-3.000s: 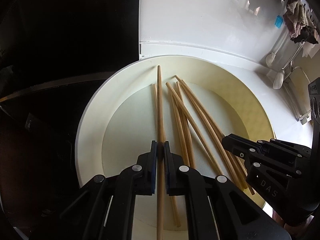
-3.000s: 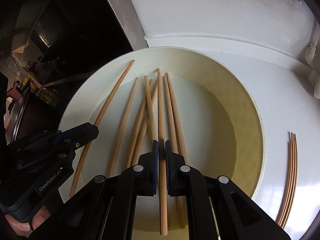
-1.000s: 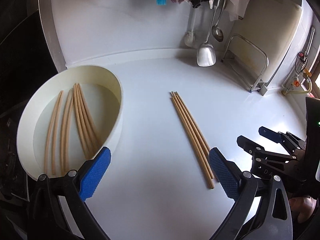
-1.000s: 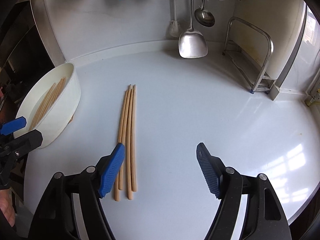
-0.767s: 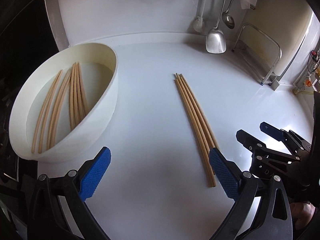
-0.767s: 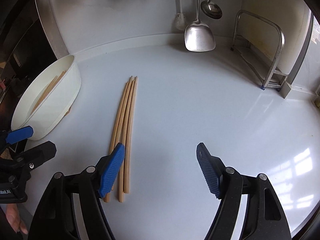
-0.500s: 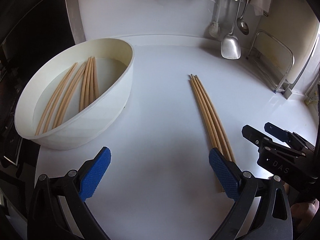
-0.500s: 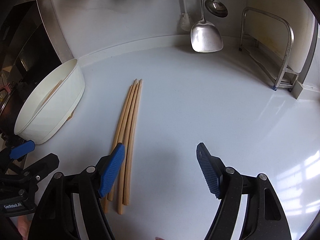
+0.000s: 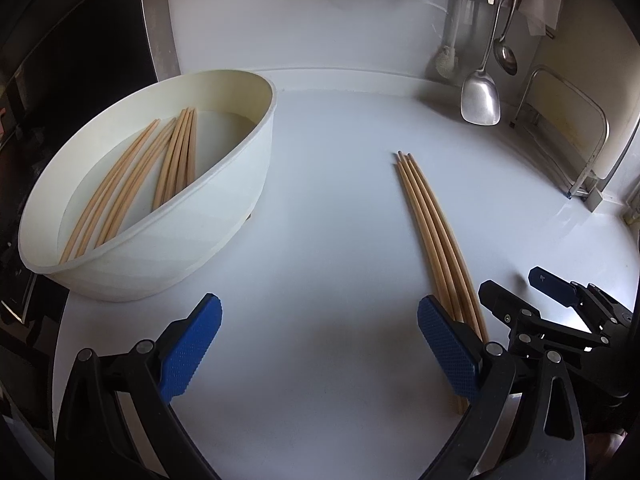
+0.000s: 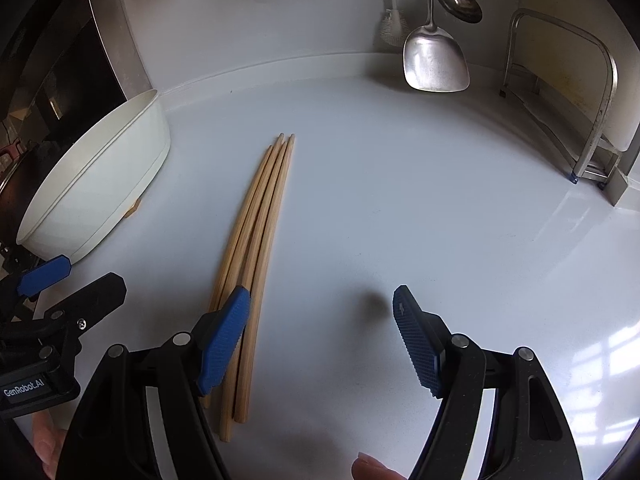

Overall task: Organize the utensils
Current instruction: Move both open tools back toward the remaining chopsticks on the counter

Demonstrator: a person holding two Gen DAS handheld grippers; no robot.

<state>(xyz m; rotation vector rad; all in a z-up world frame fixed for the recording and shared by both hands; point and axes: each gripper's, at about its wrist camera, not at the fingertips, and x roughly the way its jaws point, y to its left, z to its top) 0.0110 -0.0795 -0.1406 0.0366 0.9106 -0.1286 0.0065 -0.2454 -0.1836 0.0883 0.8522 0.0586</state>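
Left to right. Left gripper (image 9: 320,340): jaws wide apart, nothing between them, hovering over bare white counter (image 9: 328,240). White bowl (image 9: 224,216) sits ahead and left of its left jaw, holding a loose fan of wooden chopsticks (image 9: 132,176) lying on the bowl floor; roughly eight, exact count unclear.

Sorted bundle of chopsticks (image 9: 432,232) lies flat on the counter ahead of the left gripper's right jaw, near ends running under that jaw's blue pad. In the right wrist view the same bundle (image 10: 256,240) runs beneath the right gripper's left pad, tips pointing away toward the back wall. Sticks side by side and touching, four by the far tips.

Right gripper (image 10: 320,340): jaws wide apart, empty, only counter between them. Bowl (image 10: 104,184) well off to its left, past the other gripper.

Ahead and right of both: steel spatula (image 10: 436,60) and ladle (image 10: 460,0) hanging at the wall, metal rack (image 10: 592,92) further right.
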